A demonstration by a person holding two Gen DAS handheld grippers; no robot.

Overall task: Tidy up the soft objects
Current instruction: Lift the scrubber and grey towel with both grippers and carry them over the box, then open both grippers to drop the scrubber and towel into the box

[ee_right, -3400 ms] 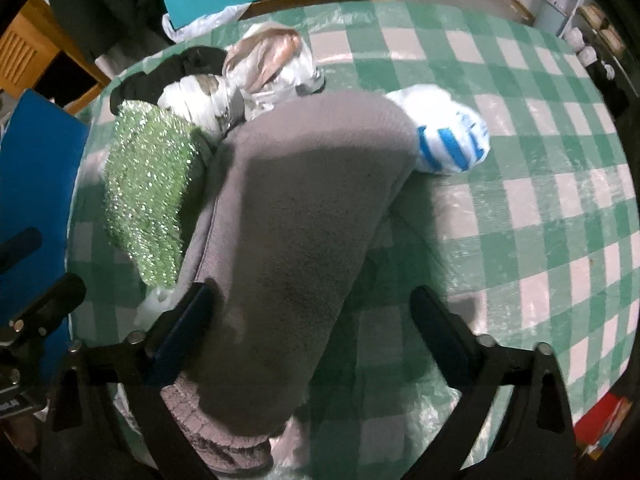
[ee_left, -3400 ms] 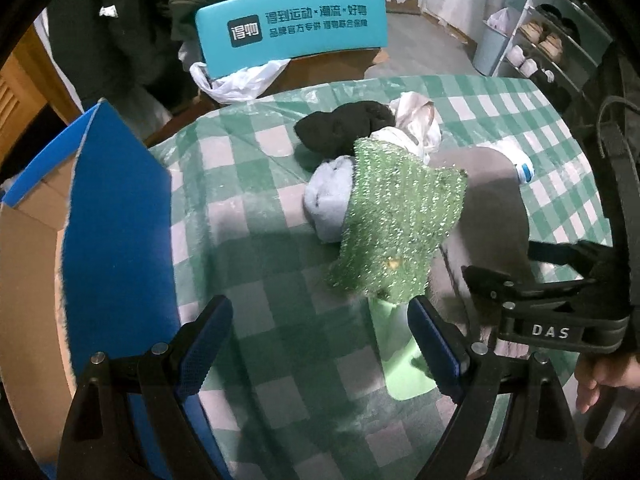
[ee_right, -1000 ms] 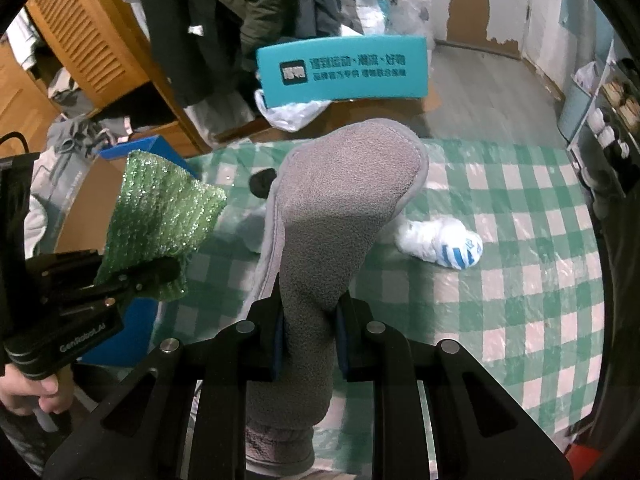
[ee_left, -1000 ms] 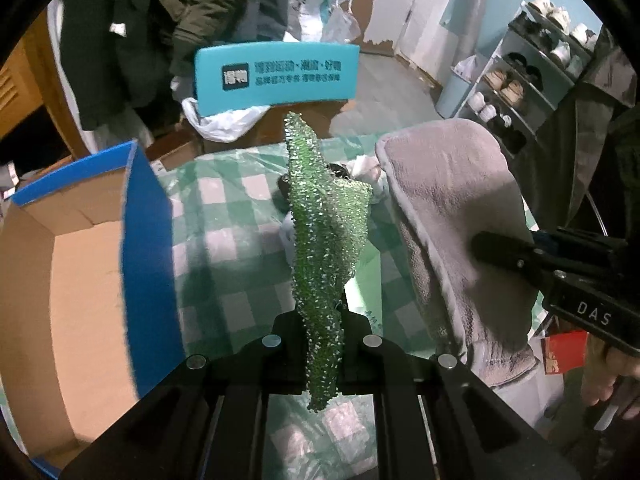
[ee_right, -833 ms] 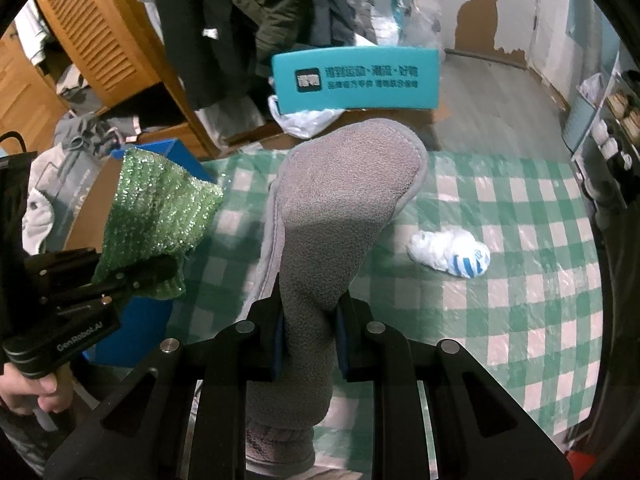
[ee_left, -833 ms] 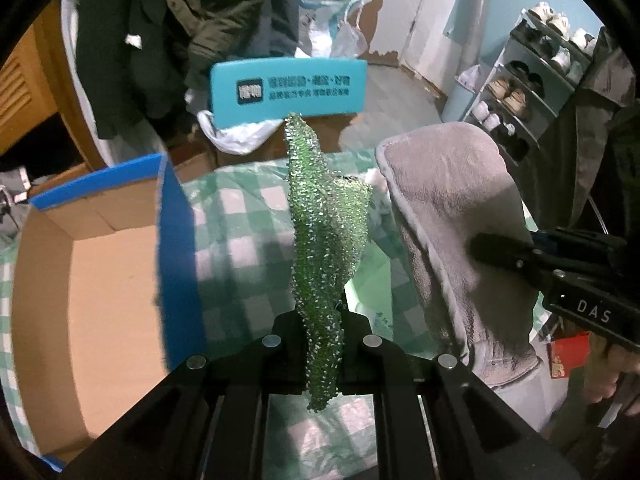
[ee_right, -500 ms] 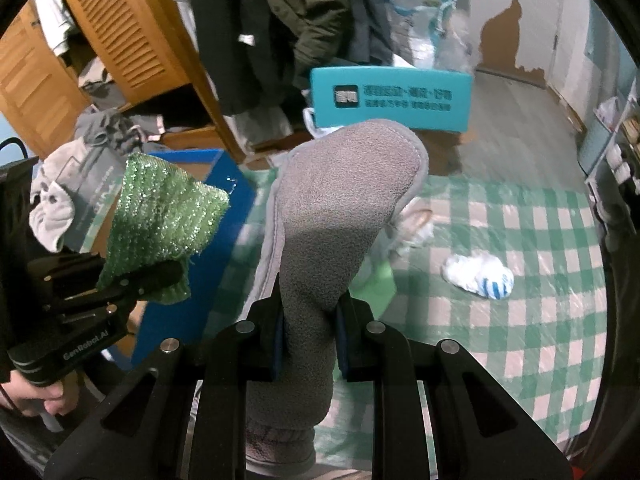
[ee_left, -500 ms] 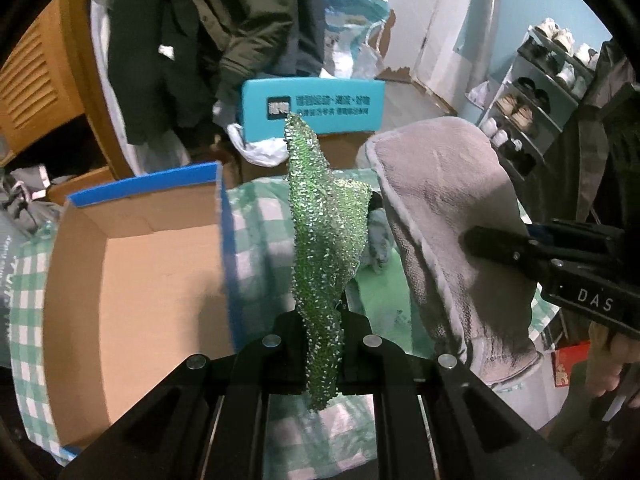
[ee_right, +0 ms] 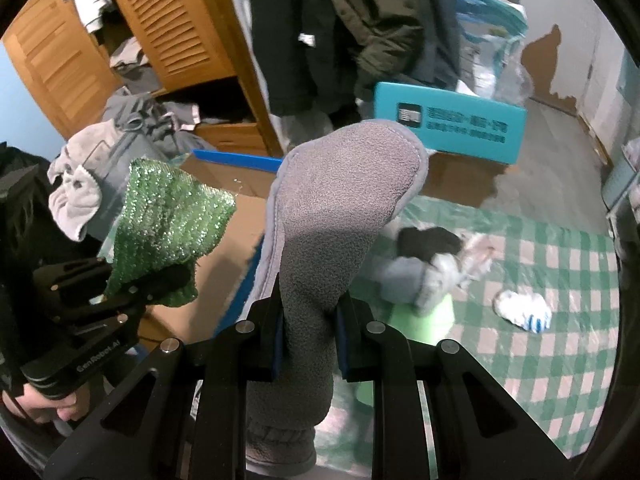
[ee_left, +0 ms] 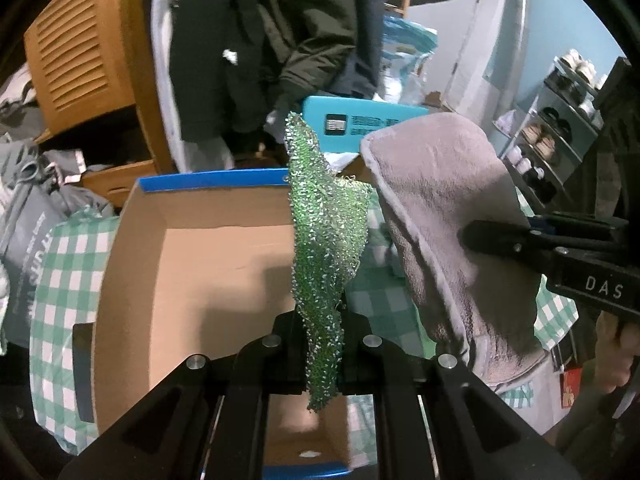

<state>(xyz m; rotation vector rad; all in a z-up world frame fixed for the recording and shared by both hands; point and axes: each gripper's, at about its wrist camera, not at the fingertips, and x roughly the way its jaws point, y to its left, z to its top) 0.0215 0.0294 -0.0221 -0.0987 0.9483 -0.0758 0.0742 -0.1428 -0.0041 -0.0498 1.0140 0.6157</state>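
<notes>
My left gripper (ee_left: 322,332) is shut on a sparkly green cloth (ee_left: 326,240) and holds it upright over the right part of an open cardboard box (ee_left: 192,264) with a blue rim. My right gripper (ee_right: 308,320) is shut on a grey fleece sock (ee_right: 340,208), lifted in the air. In the left wrist view the grey sock (ee_left: 444,216) hangs just right of the green cloth. In the right wrist view the green cloth (ee_right: 168,220) and the left gripper are at the left, over the box (ee_right: 236,184).
On the green checked tablecloth (ee_right: 560,280) lie a black sock (ee_right: 428,242), a pale grey bundle (ee_right: 404,280), a light green item (ee_right: 424,320) and a white-and-blue sock (ee_right: 520,310). A teal chair back (ee_right: 448,126), hanging coats and a wooden wardrobe (ee_right: 172,28) stand behind.
Both grippers closed on their cloths and lifted them from the table. They have since swung left, so the cardboard box now lies under the green cloth.
</notes>
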